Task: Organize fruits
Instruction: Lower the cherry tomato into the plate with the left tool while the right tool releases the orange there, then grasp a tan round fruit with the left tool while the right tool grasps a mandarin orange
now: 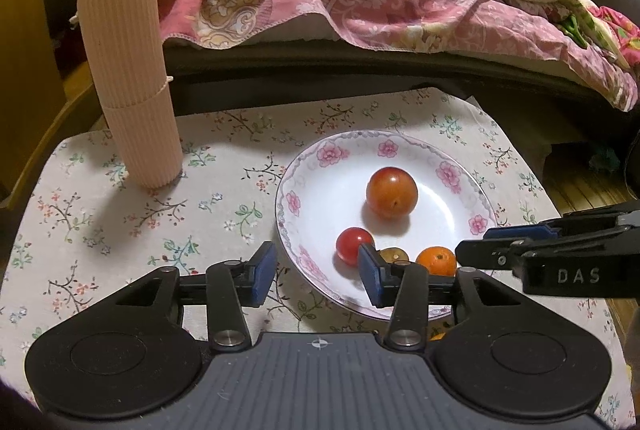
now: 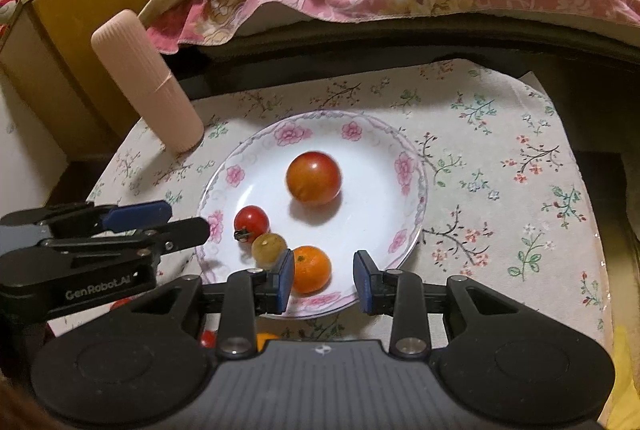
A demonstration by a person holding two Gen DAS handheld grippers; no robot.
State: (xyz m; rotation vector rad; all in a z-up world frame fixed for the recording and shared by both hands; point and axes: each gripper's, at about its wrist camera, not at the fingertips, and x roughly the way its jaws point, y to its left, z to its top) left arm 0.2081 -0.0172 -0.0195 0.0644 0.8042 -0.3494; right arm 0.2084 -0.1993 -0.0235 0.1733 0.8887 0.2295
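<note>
A white plate with a pink-flower rim [image 1: 289, 198] [image 2: 416, 166] holds a large orange-red tomato [image 1: 392, 192] [image 2: 314, 177], a small red cherry tomato [image 1: 354, 245] [image 2: 251, 220], a yellowish grape [image 1: 394, 254] [image 2: 269, 245] and a small orange [image 1: 436, 261] [image 2: 311, 269]. My left gripper [image 1: 316, 276] [image 2: 176, 224] stands open over the plate's near-left rim, its right finger in front of the cherry tomato and grape. My right gripper [image 2: 325, 280] [image 1: 492, 242] is open at the plate's near edge. The orange lies between its fingers, close to the left pad.
A tall pink ribbed case [image 1: 128, 82] [image 2: 148, 82] stands at the back left of the floral cloth [image 1: 120, 214]. Behind the table are a bed with a pink quilt [image 1: 400, 2] and a wooden cabinet [image 2: 80, 30]. Small red and orange fruits [image 2: 208, 338] peek out under the right gripper.
</note>
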